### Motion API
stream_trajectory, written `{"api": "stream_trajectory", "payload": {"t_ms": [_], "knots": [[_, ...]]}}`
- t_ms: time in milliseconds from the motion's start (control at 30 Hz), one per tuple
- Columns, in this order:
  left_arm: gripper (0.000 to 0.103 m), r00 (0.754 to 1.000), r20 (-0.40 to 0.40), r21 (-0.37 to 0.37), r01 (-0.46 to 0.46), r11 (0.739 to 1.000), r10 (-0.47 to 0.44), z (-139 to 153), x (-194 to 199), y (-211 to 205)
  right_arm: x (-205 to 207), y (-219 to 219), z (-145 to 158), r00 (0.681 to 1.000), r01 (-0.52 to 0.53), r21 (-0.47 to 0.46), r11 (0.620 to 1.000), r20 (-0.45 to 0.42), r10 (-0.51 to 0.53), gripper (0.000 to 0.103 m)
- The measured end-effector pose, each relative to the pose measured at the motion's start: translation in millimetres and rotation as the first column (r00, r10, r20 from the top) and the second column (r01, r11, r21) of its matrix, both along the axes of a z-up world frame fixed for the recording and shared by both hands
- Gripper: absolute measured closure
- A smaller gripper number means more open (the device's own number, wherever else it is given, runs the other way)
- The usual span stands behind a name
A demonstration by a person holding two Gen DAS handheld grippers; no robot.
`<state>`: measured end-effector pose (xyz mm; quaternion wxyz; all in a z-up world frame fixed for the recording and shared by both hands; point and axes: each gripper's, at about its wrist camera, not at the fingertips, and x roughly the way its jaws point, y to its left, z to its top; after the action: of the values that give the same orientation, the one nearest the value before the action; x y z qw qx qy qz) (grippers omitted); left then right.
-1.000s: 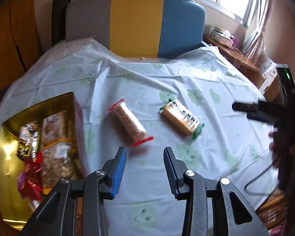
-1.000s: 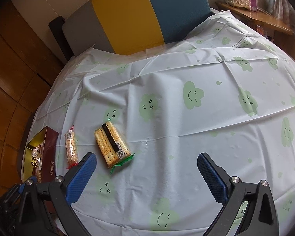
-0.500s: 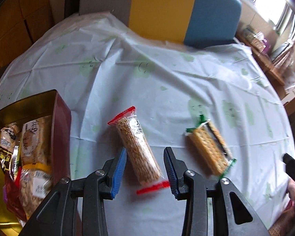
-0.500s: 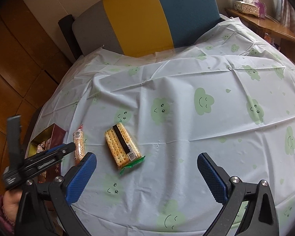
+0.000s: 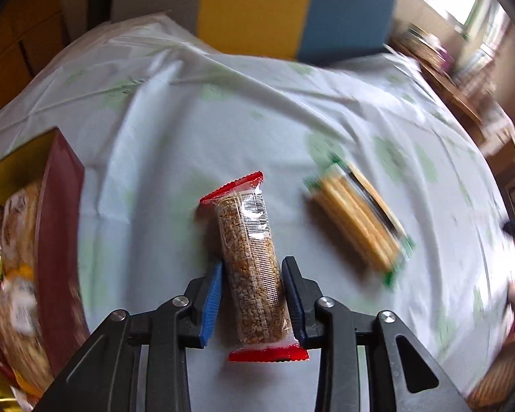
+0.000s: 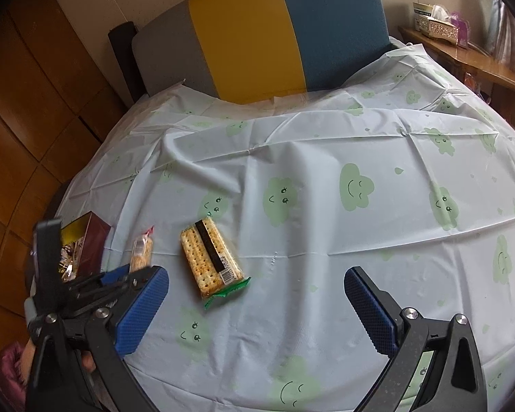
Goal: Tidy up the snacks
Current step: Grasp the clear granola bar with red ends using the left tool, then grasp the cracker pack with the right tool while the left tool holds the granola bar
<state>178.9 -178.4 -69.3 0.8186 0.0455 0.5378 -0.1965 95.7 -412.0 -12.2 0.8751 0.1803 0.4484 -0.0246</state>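
Observation:
A grain bar in a clear wrapper with red ends (image 5: 250, 261) lies on the table, and it also shows in the right wrist view (image 6: 141, 250). My left gripper (image 5: 252, 295) is open with its fingers on either side of the bar's near half, close to it. A cracker pack with green ends (image 5: 358, 223) lies to the right of the bar; it also shows in the right wrist view (image 6: 209, 261). My right gripper (image 6: 257, 309) is open wide and empty, above the table just right of the crackers.
A red box with a gold inside (image 5: 56, 240) holds several snack packs at the left edge of the table (image 6: 326, 171). A grey, yellow and blue chair back (image 6: 274, 31) stands behind the table. A wooden shelf (image 6: 463, 58) is at the far right.
My left gripper has moved forward and down so that its fingers now straddle the grain bar. My right gripper has drifted slightly nearer the crackers and stays open.

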Motion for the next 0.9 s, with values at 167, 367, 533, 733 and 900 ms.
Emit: {"api": "stream_trajectory", "payload": {"t_ms": [167,367,533,733,900], "knots": [[0.072,0.996,0.044,0.04,0.08,0.996,-0.082,-2,-56,0,-2,0,-6,1.0,-0.007,-0.004,1.0,-0.02,0.007,0.0],[0.072,0.981,0.145,0.084,0.116,0.99,-0.127,-7,-89,3,0,11,-14,0.998,-0.055,-0.028,0.998,-0.041,0.054,0.014],[0.072,0.98,0.158,0.046,0.117,0.992,-0.122,-7,-89,9,3,31,-29,0.987,-0.138,-0.059,0.989,-0.087,0.133,0.031],[0.072,0.966,0.218,0.008,0.14,0.99,-0.138,-11,-99,15,14,51,-45,0.969,-0.211,-0.033,0.977,-0.142,0.205,0.031],[0.072,0.962,0.236,-0.02,0.142,0.99,-0.134,-13,-103,21,44,66,-50,0.958,-0.241,-0.086,0.967,-0.179,0.223,0.026]]}}
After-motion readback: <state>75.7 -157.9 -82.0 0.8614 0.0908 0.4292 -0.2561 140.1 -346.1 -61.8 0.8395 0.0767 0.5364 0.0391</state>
